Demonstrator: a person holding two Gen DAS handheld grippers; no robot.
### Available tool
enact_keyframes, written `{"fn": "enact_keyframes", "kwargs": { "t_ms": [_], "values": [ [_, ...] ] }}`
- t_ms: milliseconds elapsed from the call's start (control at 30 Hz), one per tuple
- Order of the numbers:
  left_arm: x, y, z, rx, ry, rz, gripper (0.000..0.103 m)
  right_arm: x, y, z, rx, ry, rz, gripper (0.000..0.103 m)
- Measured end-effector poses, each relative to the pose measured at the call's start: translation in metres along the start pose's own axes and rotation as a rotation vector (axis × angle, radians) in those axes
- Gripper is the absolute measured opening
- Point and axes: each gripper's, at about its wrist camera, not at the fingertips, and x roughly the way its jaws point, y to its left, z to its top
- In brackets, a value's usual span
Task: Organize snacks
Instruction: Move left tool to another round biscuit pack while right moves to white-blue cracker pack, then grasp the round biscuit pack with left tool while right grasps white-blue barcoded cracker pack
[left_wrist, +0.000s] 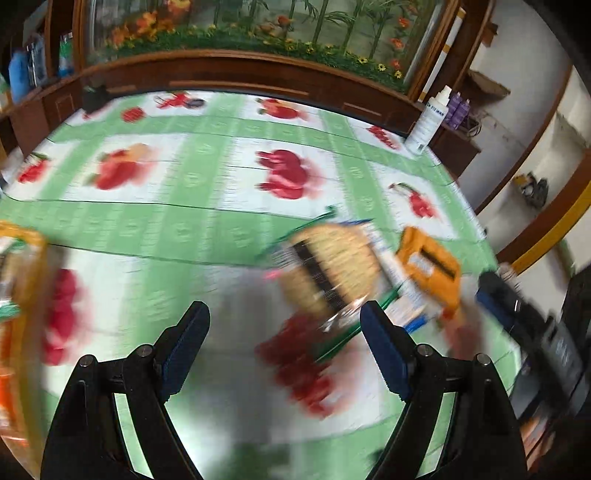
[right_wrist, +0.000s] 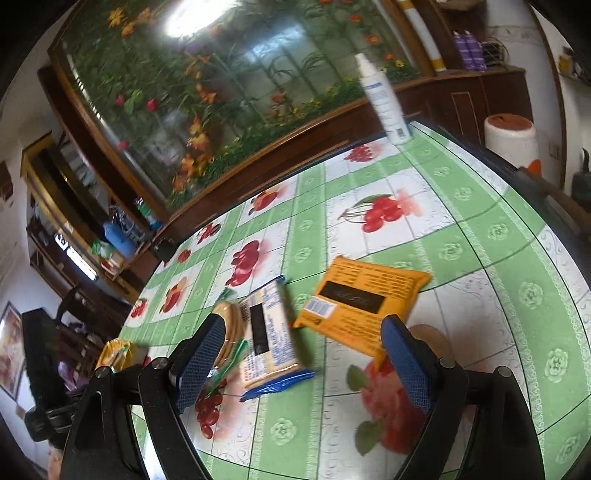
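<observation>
The left gripper (left_wrist: 284, 332) is seen with its fingers (left_wrist: 386, 354) spread wide; nothing is held between them, and only the fruit-patterned cloth of the worktop (left_wrist: 207, 229) shows in the gap. The view is blurred. Just ahead of the right-hand finger a round cracker pack with green edging (left_wrist: 328, 273) is seen lying on the cloth, and beyond it an orange snack packet (left_wrist: 430, 266); whether the finger touches the cracker pack cannot be told.

The right gripper (right_wrist: 303, 350) is likewise found spread, with no grip on anything. Between and just beyond its fingers (right_wrist: 406, 365) a blue-edged biscuit packet (right_wrist: 271, 343) lies flat on the worktop (right_wrist: 480, 236). The round cracker pack (right_wrist: 231, 325) lies beside it, partly hidden behind the left-hand finger. The orange snack packet (right_wrist: 364, 299) lies to the right of both, its near corner passing behind the right-hand finger; contact cannot be confirmed.

A further yellow snack pack (right_wrist: 116, 354) is noted at the worktop's far left edge. A white spray bottle (right_wrist: 384, 103) stands upright at the far corner.
</observation>
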Motion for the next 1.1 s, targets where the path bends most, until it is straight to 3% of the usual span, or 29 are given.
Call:
{"fn": "enact_keyframes", "kwargs": {
  "t_ms": [233, 400, 533, 700, 900, 1100],
  "values": [
    [0.043, -0.018, 0.025, -0.090, 0.057, -0.028, 0.084, -0.002, -0.005, 0.004, -0.013, -0.009, -0.030, 0.088],
    [0.058, -0.024, 0.022, -0.044, 0.061, 0.062, 0.084, -0.001, -0.005, 0.005, -0.014, -0.003, -0.023, 0.088],
    [0.049, -0.010, 0.012, 0.002, 0.041, 0.055, 0.085, 0.001, 0.000, 0.004, -0.041, 0.006, -0.034, 0.088],
    [0.027, 0.017, 0.007, 0.050, 0.013, 0.100, 0.074, 0.019, 0.018, -0.003, -0.126, 0.071, -0.030, 0.088],
    [0.015, 0.061, 0.008, -0.039, 0.029, 0.042, 0.074, 0.044, 0.052, -0.013, -0.203, 0.153, 0.004, 0.088],
    [0.020, 0.066, 0.010, -0.009, 0.051, 0.099, 0.074, 0.078, 0.098, -0.031, -0.311, 0.261, -0.045, 0.088]
  ]
}}
